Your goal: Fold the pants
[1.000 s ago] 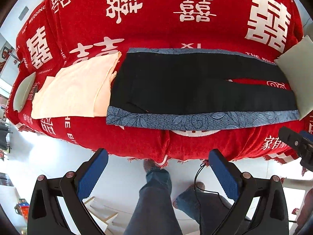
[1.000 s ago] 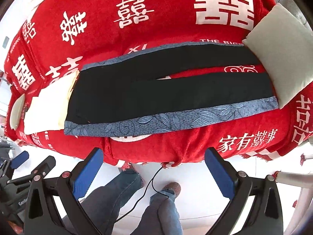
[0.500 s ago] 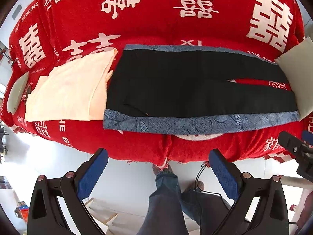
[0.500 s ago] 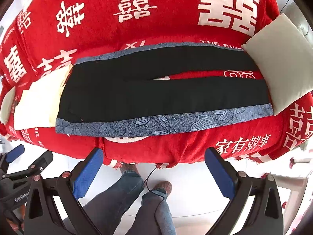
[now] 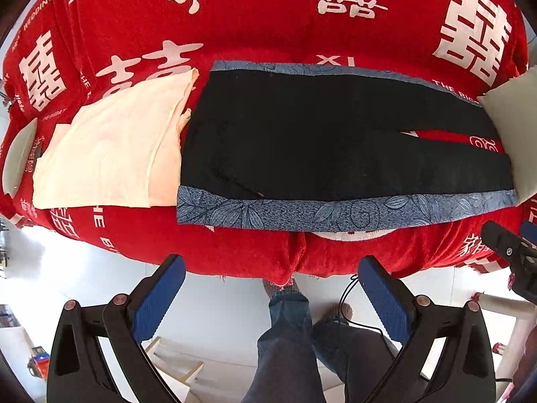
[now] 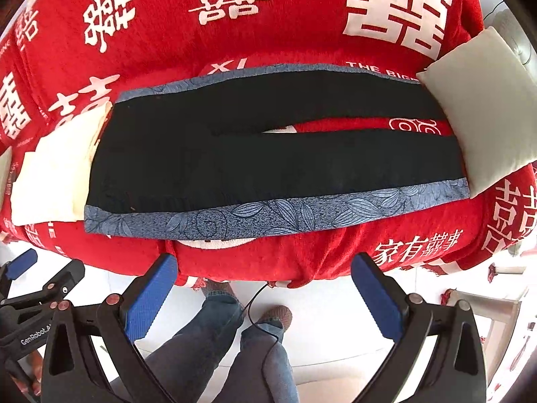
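**Pants flat, my jaws empty**

The pants [image 5: 322, 141] lie spread flat across the red cover [image 5: 268, 16], waist to the left, legs running right toward a pillow [image 6: 486, 110]. A cream cloth [image 5: 107, 154] touches the waist end. My left gripper [image 5: 272, 288] and right gripper [image 6: 265, 285] hang near the cover's front edge (both spread wide, gripping nothing).

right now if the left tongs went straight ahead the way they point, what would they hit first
Probably the front edge of the red sofa cover, just below the blue leaf-print side stripe of the black pants. The left tongs are open and empty; depth is uncertain.
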`<state>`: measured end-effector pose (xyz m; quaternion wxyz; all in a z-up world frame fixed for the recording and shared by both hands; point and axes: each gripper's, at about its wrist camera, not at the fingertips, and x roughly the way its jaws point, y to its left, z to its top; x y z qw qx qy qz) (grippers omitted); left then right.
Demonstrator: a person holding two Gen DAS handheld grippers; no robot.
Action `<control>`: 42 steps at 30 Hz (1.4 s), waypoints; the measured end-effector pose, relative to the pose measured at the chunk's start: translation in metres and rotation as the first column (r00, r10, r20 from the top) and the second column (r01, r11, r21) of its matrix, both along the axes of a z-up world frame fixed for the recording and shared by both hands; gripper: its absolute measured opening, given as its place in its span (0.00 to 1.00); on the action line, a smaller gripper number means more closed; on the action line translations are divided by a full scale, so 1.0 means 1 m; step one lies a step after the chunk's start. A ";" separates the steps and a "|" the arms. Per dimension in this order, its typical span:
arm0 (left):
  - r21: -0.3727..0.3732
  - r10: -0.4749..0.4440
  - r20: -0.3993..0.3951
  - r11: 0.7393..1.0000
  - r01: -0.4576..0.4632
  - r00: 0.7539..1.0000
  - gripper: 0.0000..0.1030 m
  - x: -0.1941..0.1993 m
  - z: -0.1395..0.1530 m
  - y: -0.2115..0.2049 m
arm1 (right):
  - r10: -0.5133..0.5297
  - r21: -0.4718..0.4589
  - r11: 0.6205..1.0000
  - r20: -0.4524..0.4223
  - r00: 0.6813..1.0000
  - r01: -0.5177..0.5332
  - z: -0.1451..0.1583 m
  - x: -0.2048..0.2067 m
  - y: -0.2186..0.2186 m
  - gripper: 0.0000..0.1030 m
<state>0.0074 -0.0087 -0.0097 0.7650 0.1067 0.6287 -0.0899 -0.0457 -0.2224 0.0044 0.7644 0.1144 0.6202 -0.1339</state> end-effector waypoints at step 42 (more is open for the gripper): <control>-0.352 0.228 -0.266 0.882 -0.314 0.937 0.89 0.042 -0.154 0.068 | -0.209 0.692 0.702 -0.023 0.978 0.166 -0.180 0.024 0.018 0.96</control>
